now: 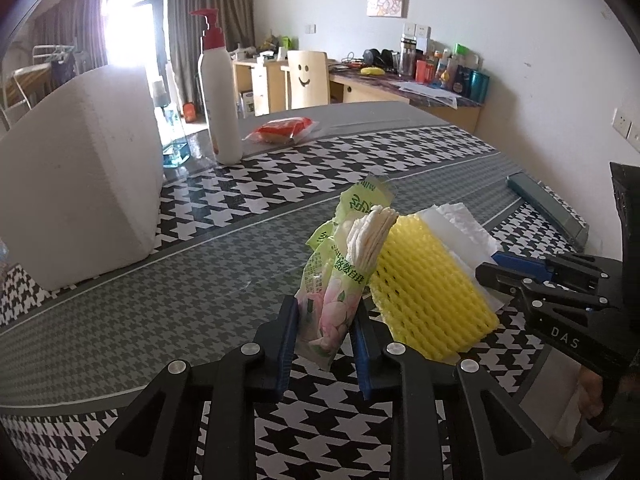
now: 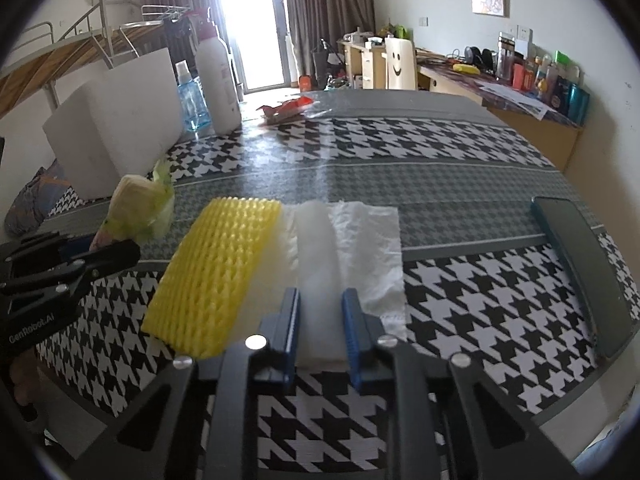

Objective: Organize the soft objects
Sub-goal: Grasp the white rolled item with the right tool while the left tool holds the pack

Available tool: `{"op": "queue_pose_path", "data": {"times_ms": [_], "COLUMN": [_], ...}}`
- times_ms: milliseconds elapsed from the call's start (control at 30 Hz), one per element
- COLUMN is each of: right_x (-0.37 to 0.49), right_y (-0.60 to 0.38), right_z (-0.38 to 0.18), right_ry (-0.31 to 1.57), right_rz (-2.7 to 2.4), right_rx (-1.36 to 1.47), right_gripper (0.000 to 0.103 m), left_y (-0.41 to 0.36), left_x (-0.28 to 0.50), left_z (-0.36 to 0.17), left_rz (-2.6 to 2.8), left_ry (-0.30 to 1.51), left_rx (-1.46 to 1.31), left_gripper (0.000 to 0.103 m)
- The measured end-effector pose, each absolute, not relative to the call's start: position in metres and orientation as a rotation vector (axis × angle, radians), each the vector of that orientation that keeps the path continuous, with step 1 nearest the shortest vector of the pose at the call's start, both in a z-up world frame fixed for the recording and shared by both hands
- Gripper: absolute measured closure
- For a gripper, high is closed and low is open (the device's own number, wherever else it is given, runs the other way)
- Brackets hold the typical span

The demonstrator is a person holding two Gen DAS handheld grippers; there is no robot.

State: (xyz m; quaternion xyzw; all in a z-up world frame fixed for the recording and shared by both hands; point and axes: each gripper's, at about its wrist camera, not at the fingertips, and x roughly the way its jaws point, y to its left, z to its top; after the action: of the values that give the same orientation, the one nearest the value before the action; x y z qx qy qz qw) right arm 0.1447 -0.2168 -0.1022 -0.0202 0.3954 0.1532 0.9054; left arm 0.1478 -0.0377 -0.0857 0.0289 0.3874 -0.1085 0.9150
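Near the front edge of the worktop (image 2: 460, 184), a pack of tissues (image 1: 340, 280) in a green and pink wrapper is held upright between the blue pads of the left hand-held gripper (image 1: 325, 340), which is closed on its lower end; a fan of tissue edges is seen poking from the torn top. Just beside it, a yellow foam net (image 2: 216, 268) lies flat, overlapping a white foam pad (image 2: 318, 264), and that pad is clamped at its near end by the right hand-held gripper (image 2: 320, 326), whose jaws are drawn in snugly on it. A sheet of white paper towel (image 2: 372, 248) is spread under the pad's far side.

The sorting is judged to be in an early or middle stage: both soft items are gripped but neither has been set in a final place, and the net and towel are left untouched. No bin or tray for them is visible.

Further out, a large white foam block (image 1: 80, 184) stands at the left, with a pump bottle (image 1: 218, 92), a blue spray bottle (image 2: 192, 100) and a red snack packet (image 1: 282, 128) behind. A dark flat case (image 2: 580, 268) lies close to the right edge. Open patterned cloth is left across the middle and far right, giving room for moving; the near edge sits right below both grippers.
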Motion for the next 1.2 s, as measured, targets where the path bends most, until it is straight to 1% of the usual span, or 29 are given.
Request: {"op": "queue_pose_path", "data": {"times_ms": [133,233,500,667,800,967,1200], "right_x": [0.143,0.143,0.136,0.137,0.132,0.129,0.142], "right_y": [-0.213,-0.214,-0.223,-0.221,-0.218,-0.213,-0.212], "right_z": [-0.102,-0.1,-0.081,-0.085,-0.083,-0.079,-0.088], "right_ry": [0.813,0.816,0.773,0.773,0.75,0.725,0.765], "right_rz": [0.304,0.304,0.341,0.294,0.303,0.306,0.318], "right_rx": [-0.086,-0.074,-0.008,-0.052,-0.082,-0.115,-0.107], "right_gripper": [0.078,0.08,0.08,0.08,0.077,0.077,0.077], "left_y": [-0.038,-0.036,-0.037,-0.039,-0.039,-0.039,-0.037], "left_x": [0.145,0.143,0.137,0.135,0.136,0.135,0.135], "left_z": [-0.083,-0.082,-0.079,-0.079,-0.079,-0.078,-0.078], "left_rz": [-0.229,-0.228,-0.248,-0.259,-0.257,-0.255,-0.25], "left_ry": [0.786,0.78,0.768,0.77,0.771,0.768,0.768], "left_rx": [0.06,0.059,0.059,0.059,0.055,0.055,0.053], "left_gripper": [0.076,0.076,0.076,0.076,0.076,0.076,0.076]}}
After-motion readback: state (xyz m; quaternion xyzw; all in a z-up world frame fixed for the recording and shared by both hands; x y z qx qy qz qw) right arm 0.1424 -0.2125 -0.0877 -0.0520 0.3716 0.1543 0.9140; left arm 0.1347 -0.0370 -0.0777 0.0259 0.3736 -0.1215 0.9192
